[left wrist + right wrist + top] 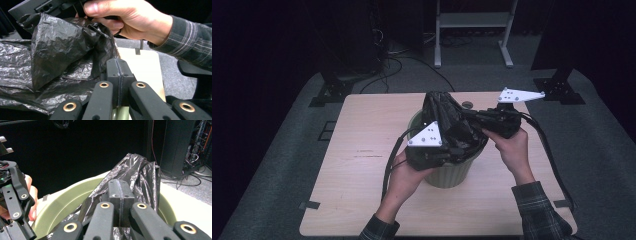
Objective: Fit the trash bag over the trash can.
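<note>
"What was hard to see?"

"The bag (pixel 447 122) hid most of the bin (pixel 452 172) from above. Its black folds covered both grippers' tips there too."

"And up close?"

"The left gripper (pixel 120 75) pressed shut, but I couldn't tell if bag was pinched in it. The picture's edge cut off the sleeve (pixel 192 42)."

"And the back?"

"Too dark to tell."

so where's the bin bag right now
In the high view the black bin bag sits bunched over the mouth of the pale green bin at the table's middle, between the left gripper and the right gripper.
</note>
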